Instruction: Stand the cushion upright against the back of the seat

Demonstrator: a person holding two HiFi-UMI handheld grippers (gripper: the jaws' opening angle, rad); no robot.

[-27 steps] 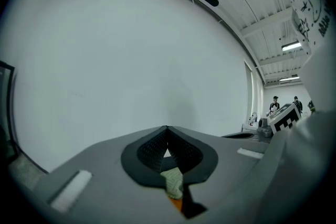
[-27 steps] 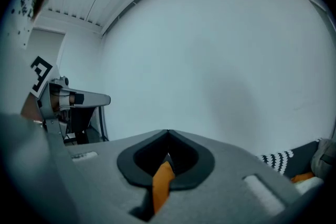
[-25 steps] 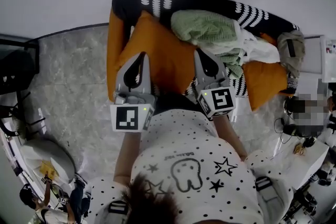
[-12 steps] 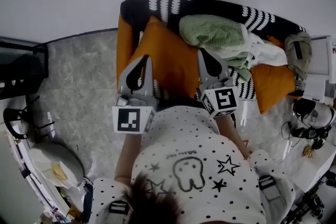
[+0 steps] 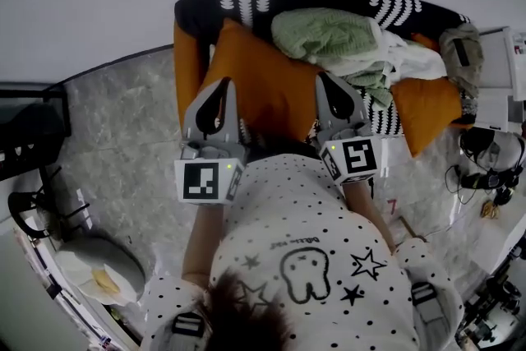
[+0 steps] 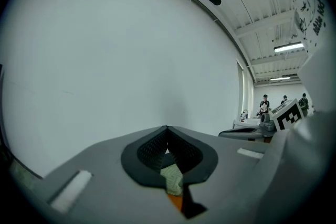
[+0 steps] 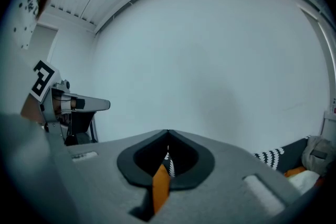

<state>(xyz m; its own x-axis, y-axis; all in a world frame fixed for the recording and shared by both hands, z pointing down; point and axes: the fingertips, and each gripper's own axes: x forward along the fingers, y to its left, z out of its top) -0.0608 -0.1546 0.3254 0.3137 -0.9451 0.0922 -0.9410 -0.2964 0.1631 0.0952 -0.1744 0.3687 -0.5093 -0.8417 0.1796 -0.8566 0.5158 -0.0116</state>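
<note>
An orange cushion [image 5: 263,82] leans slanted on the seat, its top corner near the black back with white marks [image 5: 246,0]. My left gripper [image 5: 221,85] hovers over the cushion's left edge and my right gripper [image 5: 327,80] over its right edge. Both point toward the wall. In the left gripper view the jaws [image 6: 167,131] meet at the tips, with green cloth and orange showing through the gap behind them. In the right gripper view the jaws [image 7: 168,135] also meet, with an orange strip [image 7: 160,186] in the gap. Whether either touches the cushion is hidden.
A heap of green cloth [image 5: 325,37] and white cloth [image 5: 403,62] lies on the seat right of the cushion. Further right are a second orange cushion [image 5: 431,107] and a grey bag [image 5: 462,53]. Marble floor [image 5: 123,119] spreads to the left, with the white wall behind the seat.
The head view has swung slightly. Both grippers keep their places over the orange cushion and stay shut.
</note>
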